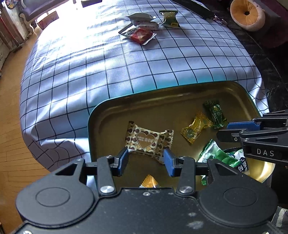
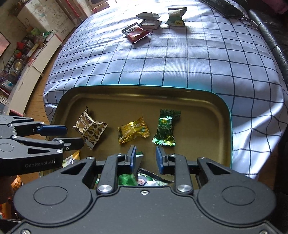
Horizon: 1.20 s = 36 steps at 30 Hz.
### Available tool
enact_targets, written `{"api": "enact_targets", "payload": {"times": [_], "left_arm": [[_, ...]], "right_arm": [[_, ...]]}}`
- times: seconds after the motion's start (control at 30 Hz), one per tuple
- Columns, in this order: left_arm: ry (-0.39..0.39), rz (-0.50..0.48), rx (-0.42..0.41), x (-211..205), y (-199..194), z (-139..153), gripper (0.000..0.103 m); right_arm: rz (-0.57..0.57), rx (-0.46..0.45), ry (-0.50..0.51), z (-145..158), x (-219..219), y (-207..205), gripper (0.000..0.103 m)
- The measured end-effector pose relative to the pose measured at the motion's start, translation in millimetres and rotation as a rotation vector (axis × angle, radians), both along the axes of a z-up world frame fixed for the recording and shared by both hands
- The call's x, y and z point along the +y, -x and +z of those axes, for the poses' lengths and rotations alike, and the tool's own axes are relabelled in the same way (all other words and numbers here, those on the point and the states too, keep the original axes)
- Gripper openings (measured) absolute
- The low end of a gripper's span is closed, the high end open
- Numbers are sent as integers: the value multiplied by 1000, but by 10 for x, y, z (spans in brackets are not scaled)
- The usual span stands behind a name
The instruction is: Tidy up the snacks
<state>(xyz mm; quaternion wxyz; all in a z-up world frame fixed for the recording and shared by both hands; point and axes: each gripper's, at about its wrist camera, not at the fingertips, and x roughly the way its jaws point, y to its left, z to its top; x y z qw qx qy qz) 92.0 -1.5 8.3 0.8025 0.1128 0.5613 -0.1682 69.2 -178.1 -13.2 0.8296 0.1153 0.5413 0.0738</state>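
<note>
A gold tin tray sits at the near edge of the checked tablecloth. In it lie a brown heart-print snack, a gold candy, a dark green candy, a green-white packet and an orange candy. My left gripper is open, its pads either side of the brown snack's near edge. My right gripper is open above the green-white packet.
At the far end of the table lie a red packet, silver-white packets and a green-white packet. A black strap lies beyond. The floor is at the left, a sofa at the right.
</note>
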Motion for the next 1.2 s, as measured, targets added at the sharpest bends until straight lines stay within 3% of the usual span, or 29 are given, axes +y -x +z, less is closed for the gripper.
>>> {"api": "enact_targets", "payload": {"times": [0.67, 1.2], "left_arm": [[41, 116, -163, -15, -646, 188, 44], [46, 158, -262, -259, -1202, 56, 44]], "right_arm": [[-73, -157, 36, 272, -214, -604, 36], [-184, -312, 127, 265, -354, -1097, 36]]}}
